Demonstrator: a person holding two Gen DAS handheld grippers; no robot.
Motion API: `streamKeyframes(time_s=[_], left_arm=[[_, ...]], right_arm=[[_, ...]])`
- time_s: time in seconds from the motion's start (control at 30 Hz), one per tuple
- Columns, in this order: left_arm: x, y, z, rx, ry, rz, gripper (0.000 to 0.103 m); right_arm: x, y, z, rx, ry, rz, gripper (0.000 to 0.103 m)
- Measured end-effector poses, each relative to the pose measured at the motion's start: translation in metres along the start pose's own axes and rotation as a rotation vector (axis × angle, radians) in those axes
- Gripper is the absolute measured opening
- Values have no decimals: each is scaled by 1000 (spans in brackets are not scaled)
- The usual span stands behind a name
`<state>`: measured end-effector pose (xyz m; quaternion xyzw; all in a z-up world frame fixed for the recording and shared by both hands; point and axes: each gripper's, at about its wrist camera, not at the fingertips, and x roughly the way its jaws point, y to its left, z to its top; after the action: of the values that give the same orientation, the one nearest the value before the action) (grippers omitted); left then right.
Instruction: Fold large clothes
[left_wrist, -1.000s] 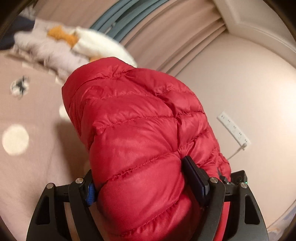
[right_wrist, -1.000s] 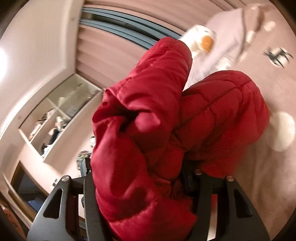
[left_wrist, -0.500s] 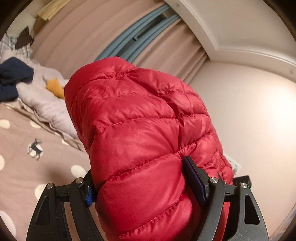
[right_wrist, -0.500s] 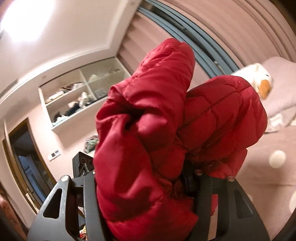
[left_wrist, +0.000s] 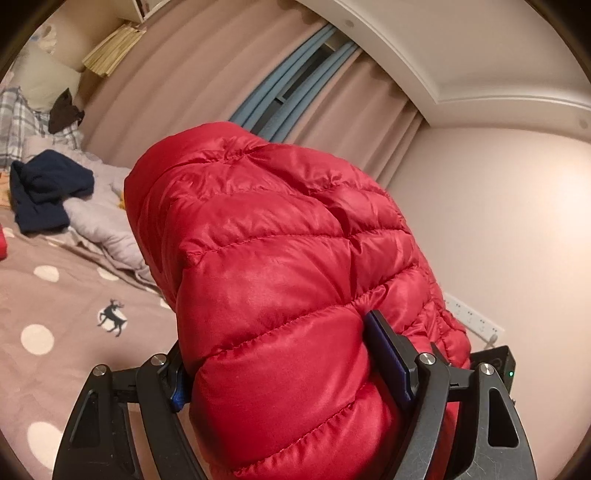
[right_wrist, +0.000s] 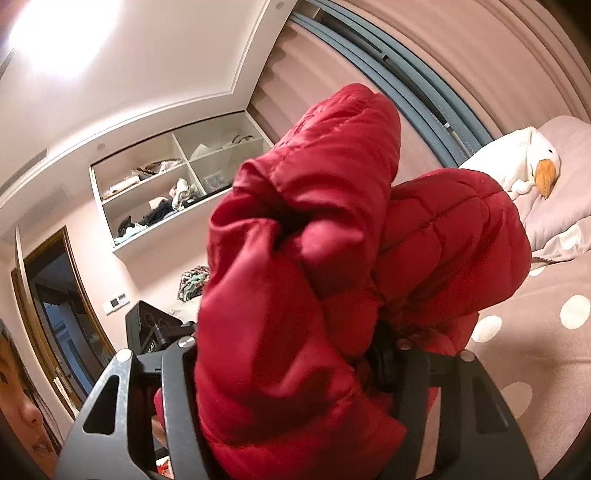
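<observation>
1. My left gripper (left_wrist: 291, 363) is clamped on a thick quilted bunch of the red down jacket (left_wrist: 280, 266); both pads are buried in the fabric.
2. My right gripper (right_wrist: 291, 369) is likewise closed on a bunched part of the jacket (right_wrist: 332, 258), with folds spilling over both fingers.
3. The jacket is held in the air between both claws, above the dotted bedspread (left_wrist: 55, 314) and not touching it (how much hangs below I cannot see).
4. Key relation: the bed lies below and ahead of both claws, and neither hand is clearly nearer. The long axis is unreadable while the jacket is bunched.
5. My judgement: it needs lowering and spreading flat on the bedspread, clear of the navy garment (left_wrist: 44, 192) and plush goose (right_wrist: 517, 162).
</observation>
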<state>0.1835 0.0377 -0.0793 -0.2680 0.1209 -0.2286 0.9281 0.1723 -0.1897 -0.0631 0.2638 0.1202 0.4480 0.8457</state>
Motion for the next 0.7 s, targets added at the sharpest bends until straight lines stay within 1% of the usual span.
streamKeyframes(time_s=[0.07,0.17,0.27,0.37,0.47,0.53,0.7], left_arm=[[-5,-6,1,12,-4,13,79],[-4,-4,1,28,-10,18,79],[-2,-2,2,31,-7,22,79],[3,-1,1,36,19,28,79],[13,5,-2,32,43,30,79],[24,10,-6,21,65,46,79],[49,20,-15,10,119,83,79]], right_arm=[[2,-1,-1,4,9,1,61],[3,-6,-4,14,10,-1,61],[3,-3,-7,5,14,-28,61],[4,-3,-9,-8,29,-60,61],[3,-10,-8,9,31,-80,61],[4,-19,-9,23,32,-103,61],[9,-49,-13,103,42,-165,61]])
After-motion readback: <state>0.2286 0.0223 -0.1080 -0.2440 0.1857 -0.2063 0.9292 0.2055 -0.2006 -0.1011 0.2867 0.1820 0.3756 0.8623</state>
